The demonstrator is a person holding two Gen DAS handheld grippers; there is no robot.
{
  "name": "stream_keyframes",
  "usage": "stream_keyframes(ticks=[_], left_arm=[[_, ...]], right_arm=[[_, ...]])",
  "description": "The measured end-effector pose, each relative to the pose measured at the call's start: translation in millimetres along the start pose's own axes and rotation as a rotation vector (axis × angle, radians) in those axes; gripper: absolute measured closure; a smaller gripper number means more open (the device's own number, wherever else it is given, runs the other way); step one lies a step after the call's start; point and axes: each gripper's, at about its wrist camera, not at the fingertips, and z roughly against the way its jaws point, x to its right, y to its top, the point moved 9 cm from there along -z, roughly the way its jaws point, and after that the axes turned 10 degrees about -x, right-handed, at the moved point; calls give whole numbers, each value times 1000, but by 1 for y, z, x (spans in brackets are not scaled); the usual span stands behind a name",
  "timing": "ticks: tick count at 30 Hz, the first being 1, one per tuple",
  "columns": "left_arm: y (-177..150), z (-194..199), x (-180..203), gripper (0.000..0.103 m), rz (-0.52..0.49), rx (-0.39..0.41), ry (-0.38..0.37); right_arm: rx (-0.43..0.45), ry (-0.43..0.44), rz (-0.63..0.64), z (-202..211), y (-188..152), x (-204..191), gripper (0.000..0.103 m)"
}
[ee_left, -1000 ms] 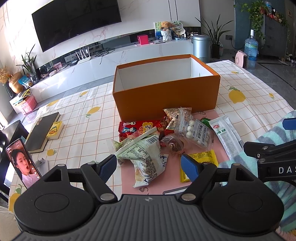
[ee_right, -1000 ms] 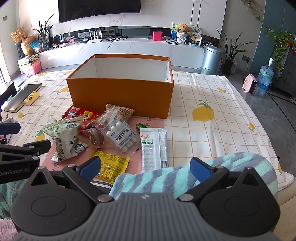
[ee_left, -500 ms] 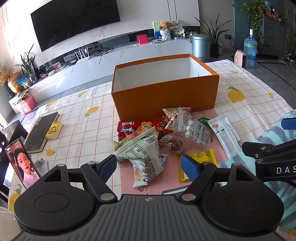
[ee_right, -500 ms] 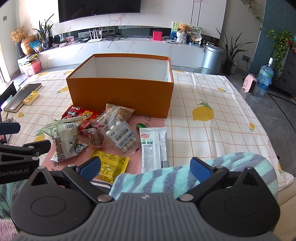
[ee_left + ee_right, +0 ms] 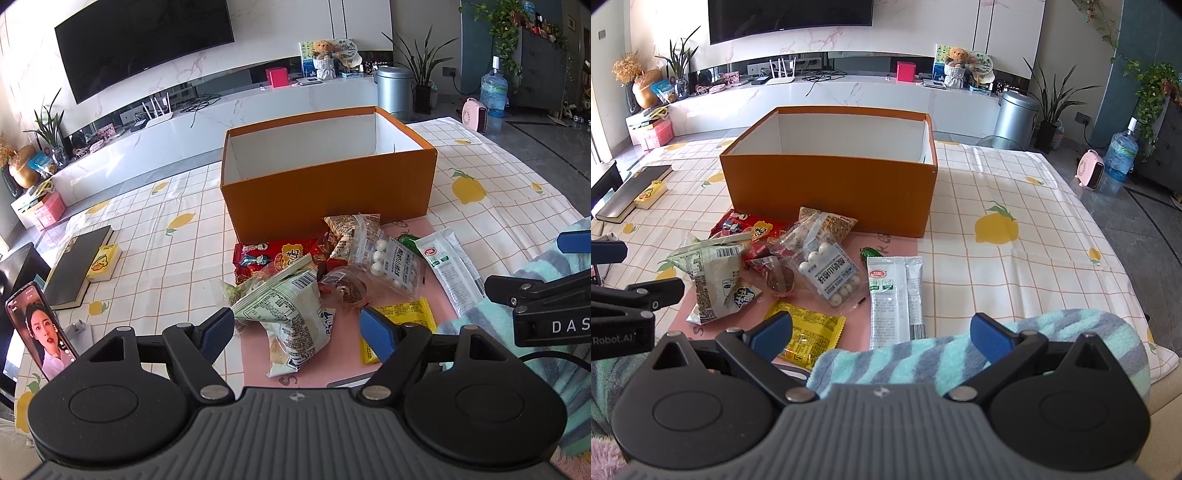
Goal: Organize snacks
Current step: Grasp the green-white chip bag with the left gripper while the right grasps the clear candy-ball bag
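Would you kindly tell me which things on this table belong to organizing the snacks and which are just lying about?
For the job:
orange box
green-white chip bag
red packet
bag of white balls
yellow packet
white sachet

Just lying about:
book
phone
striped towel

Orange box (image 5: 831, 192) stands open-topped; snack pile (image 5: 783, 273) crowds its near side.

- "DAS" is read in white letters on the black gripper body (image 5: 550, 317) right of the left tool.
- "Robot.AI" is read on the black gripper body (image 5: 617, 332) left of the right tool.
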Motion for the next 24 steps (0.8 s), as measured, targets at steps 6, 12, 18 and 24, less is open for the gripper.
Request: stream_keyframes(ticks=[6,12,18,24], left_arm=[[0,-12,-7,42,57,-33,-118],[0,-29,-18,28,142,-90,-137],[1,-52,-21,26,195,-165,-141],[4,-77,-20,25,211,-215,-131]], right_arm=[[1,20,-12,-16,2,4,22],[-22,82,4,-36,6,-5,25],[-28,111,96,-58,21,-19,25],[-43,127,253,-84,38,-36,24]])
